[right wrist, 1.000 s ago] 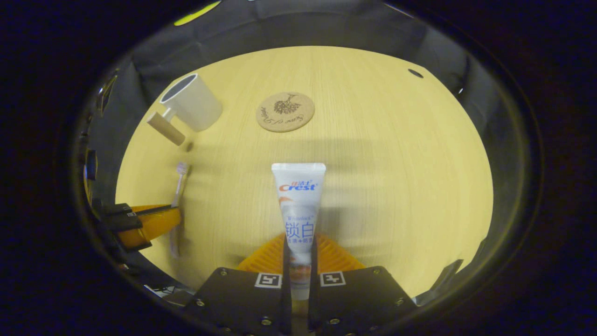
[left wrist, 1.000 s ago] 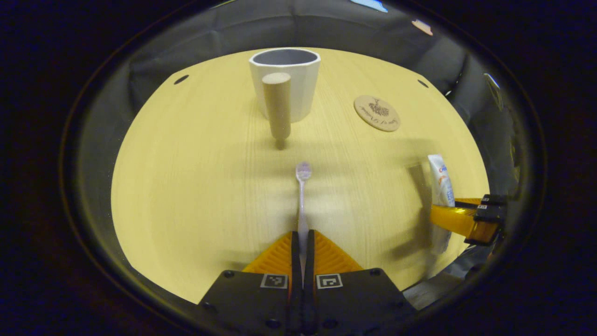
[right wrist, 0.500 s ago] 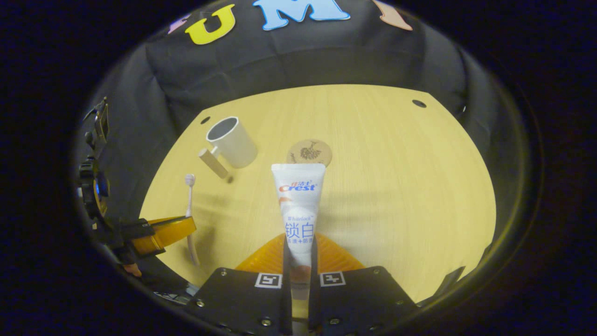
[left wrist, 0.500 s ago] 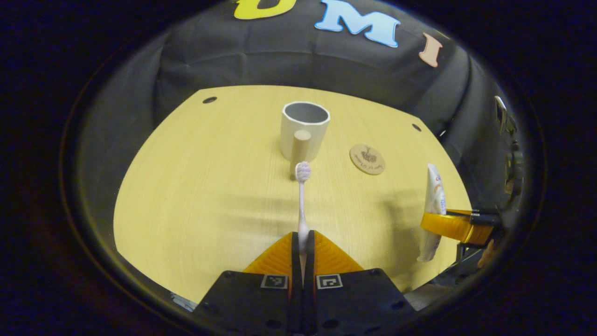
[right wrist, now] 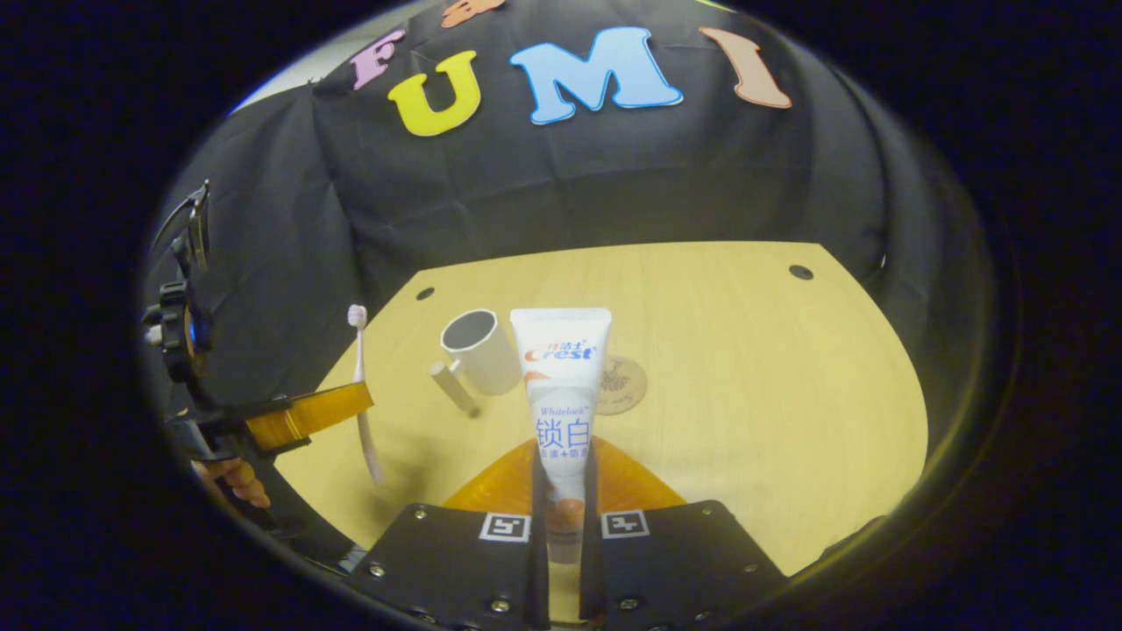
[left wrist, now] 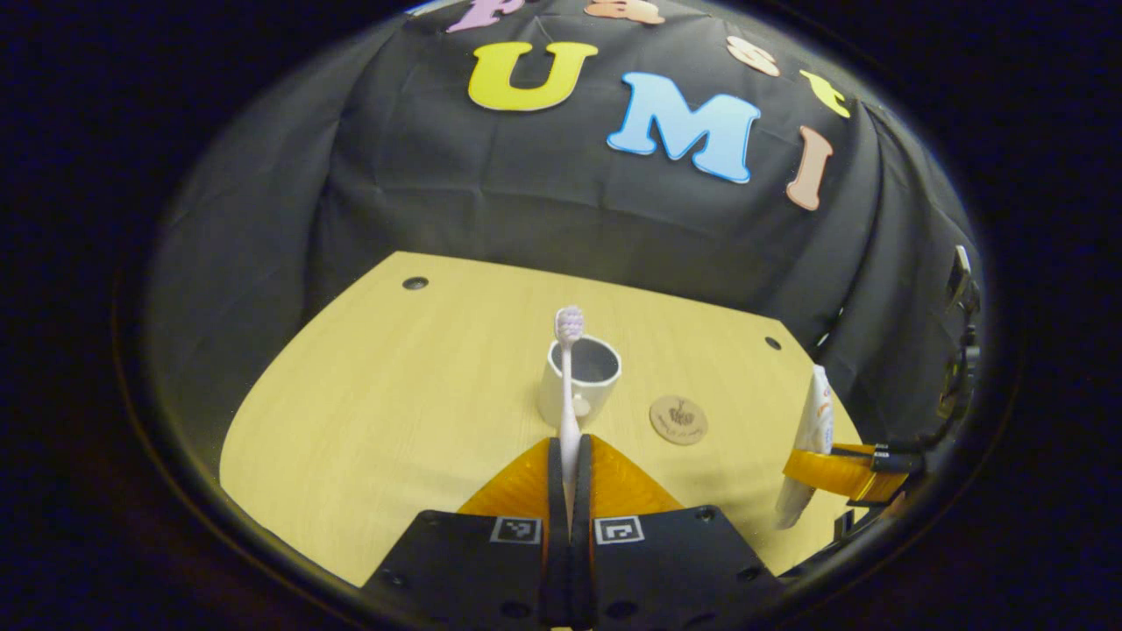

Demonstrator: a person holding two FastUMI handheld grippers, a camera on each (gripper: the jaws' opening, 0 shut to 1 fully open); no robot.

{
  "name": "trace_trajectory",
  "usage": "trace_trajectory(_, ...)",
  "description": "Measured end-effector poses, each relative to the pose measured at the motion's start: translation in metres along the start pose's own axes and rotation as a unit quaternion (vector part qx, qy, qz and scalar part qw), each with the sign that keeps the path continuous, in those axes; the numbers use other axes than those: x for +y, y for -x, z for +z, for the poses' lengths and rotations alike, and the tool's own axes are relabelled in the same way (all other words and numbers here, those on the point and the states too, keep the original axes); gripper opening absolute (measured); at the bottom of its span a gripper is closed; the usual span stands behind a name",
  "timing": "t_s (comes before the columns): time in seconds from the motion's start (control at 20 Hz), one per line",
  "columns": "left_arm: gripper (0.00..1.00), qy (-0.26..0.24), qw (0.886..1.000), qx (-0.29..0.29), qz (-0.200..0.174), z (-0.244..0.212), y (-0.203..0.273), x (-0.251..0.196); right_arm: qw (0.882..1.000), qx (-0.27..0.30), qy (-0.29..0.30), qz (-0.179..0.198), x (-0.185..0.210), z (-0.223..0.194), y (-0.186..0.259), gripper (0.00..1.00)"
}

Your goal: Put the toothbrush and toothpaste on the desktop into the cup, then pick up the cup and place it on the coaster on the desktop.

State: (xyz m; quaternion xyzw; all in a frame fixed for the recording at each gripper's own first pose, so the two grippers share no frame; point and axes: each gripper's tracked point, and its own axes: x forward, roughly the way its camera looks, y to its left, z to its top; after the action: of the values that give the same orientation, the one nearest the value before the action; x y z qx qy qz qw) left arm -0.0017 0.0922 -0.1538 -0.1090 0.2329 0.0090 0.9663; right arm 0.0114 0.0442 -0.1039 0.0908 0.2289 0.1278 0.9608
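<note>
My left gripper (left wrist: 569, 451) is shut on a pale pink toothbrush (left wrist: 568, 386) that stands upright, bristle head on top, held in the air over the near part of the desktop. The white cup (left wrist: 580, 382) with a wooden handle stands behind it at mid-table. My right gripper (right wrist: 561, 456) is shut on a white toothpaste tube (right wrist: 561, 386), flat end up, also lifted. The round cork coaster (right wrist: 622, 384) lies just right of the cup (right wrist: 480, 352). In the right gripper view the left gripper (right wrist: 307, 414) holds the toothbrush (right wrist: 361, 386) at far left.
The light wooden desktop (left wrist: 377, 386) has small dark holes near its back corners (left wrist: 415, 283). Black cloth walls close it in behind and at the sides. A hand (right wrist: 230, 478) holds the left gripper at the lower left of the right gripper view.
Both grippers have risen well above the desktop and tilted up, carrying the toothbrush and the toothpaste. The cup and coaster now look smaller and farther off.
</note>
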Motion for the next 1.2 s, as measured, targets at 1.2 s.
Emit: trace_trajectory(1.2,0.08,-0.007,0.982,-0.175,-0.065,0.117,-0.162,-0.014,0.999,0.006,-0.003,-0.045,-0.02,0.015,-0.024,0.17)
